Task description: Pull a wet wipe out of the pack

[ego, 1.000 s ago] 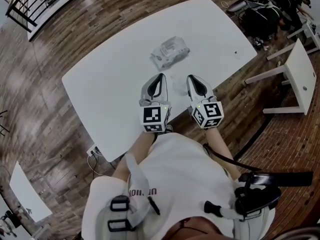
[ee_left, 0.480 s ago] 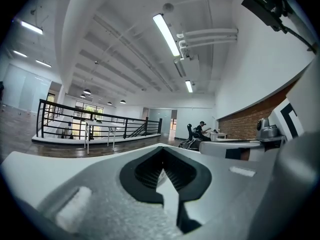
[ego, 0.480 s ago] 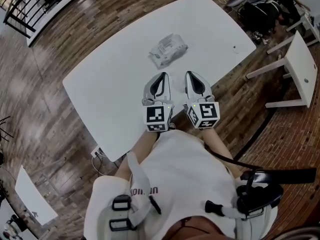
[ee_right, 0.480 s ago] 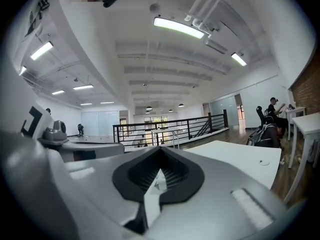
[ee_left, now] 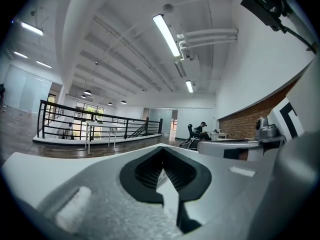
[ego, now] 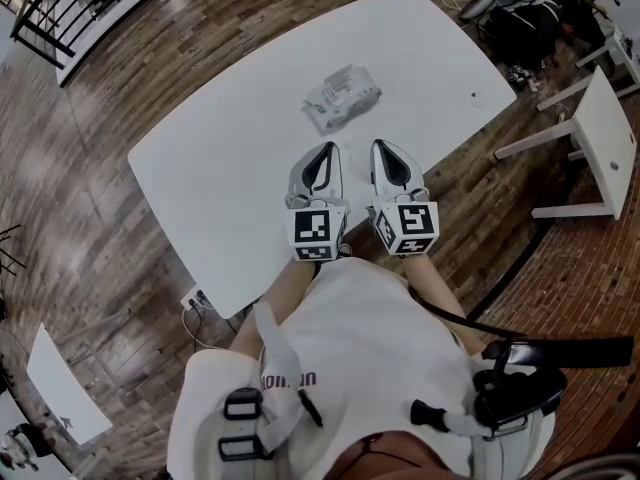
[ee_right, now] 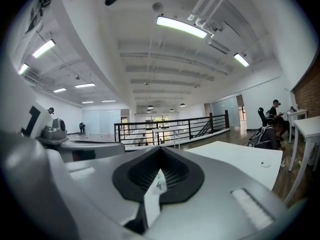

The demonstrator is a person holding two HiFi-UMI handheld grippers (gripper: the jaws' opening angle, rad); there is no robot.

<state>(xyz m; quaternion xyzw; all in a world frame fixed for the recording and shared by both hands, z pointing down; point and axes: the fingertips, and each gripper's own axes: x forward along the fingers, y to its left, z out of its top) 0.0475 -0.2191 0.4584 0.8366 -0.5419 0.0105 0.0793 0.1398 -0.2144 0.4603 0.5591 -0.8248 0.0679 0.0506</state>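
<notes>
Both grippers sit side by side at the table's near edge, the left gripper [ego: 324,149] and the right gripper [ego: 382,146] each with jaws closed tip to tip on nothing. Ahead of them, apart from both tips, the wet wipe pack [ego: 342,96] lies flat. Its long axis runs crosswise to the grippers, the right end slanted farther away; its opening side is probably up, though too small to tell. The white table [ego: 220,168] stands on a wood floor [ego: 100,218], with a black railing [ego: 50,8] far off left.
</notes>
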